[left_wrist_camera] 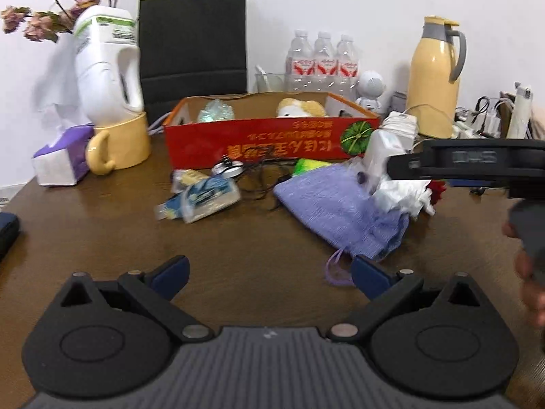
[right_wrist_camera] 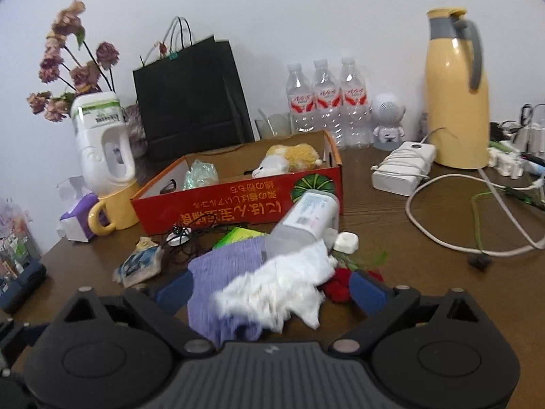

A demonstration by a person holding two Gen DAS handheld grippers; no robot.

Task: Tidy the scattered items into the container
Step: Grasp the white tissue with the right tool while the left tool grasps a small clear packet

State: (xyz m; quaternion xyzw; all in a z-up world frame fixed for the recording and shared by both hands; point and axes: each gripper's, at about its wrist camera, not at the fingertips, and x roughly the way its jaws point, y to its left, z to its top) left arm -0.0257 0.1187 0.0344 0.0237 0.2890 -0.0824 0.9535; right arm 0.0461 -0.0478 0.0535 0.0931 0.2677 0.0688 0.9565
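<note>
Red box (right_wrist_camera: 238,201) near the back of the brown surface (right_wrist_camera: 425,272), long axis running left-right, open top up, plush toy (right_wrist_camera: 289,160) inside at right end. In front of box: lilac pouch (right_wrist_camera: 224,272), white tissue (right_wrist_camera: 282,293) on top of it, clear bottle (right_wrist_camera: 303,225) lying tilted, its base toward box's right corner. Snack packet (left_wrist_camera: 201,197) left of pouch, long axis diagonal. Right tool (right_wrist_camera: 270,288) spread wide around pouch and tissue, gripping nothing. Left tool (left_wrist_camera: 269,277) spread wide over bare surface, drawstring end of pouch near its right finger.
</note>
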